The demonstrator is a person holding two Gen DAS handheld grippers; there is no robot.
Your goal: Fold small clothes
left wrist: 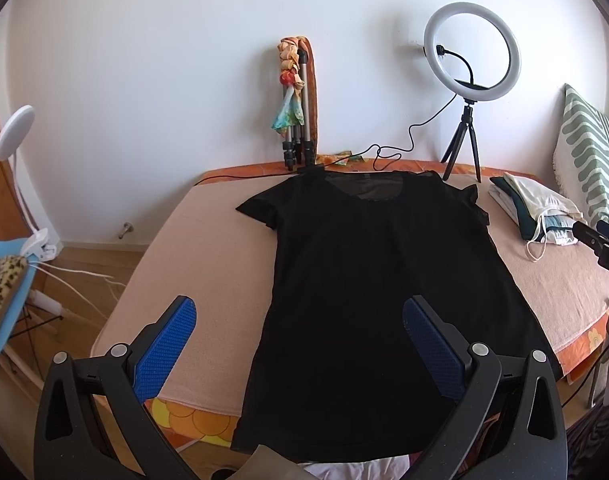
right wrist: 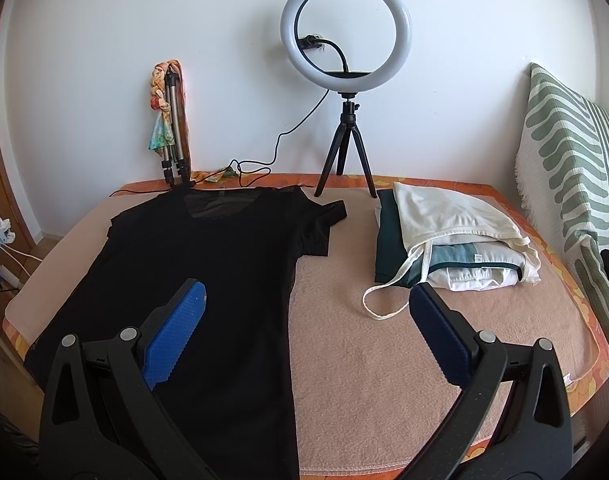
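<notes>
A black T-shirt (left wrist: 368, 288) lies flat on the pink bed cover (left wrist: 208, 248), neck toward the wall, hem hanging over the near edge. It also shows in the right wrist view (right wrist: 200, 264). My left gripper (left wrist: 298, 326) is open and empty, above the shirt's lower left side. My right gripper (right wrist: 306, 312) is open and empty, above the shirt's right edge and the bed cover (right wrist: 384, 360). The tip of the right gripper shows at the right edge of the left wrist view (left wrist: 600, 240).
A stack of folded clothes (right wrist: 452, 240) with a white bag on top lies at the right of the bed. A ring light on a tripod (right wrist: 346, 80) and a folded tripod (right wrist: 172, 128) stand by the wall. A striped pillow (right wrist: 568, 168) leans at the right.
</notes>
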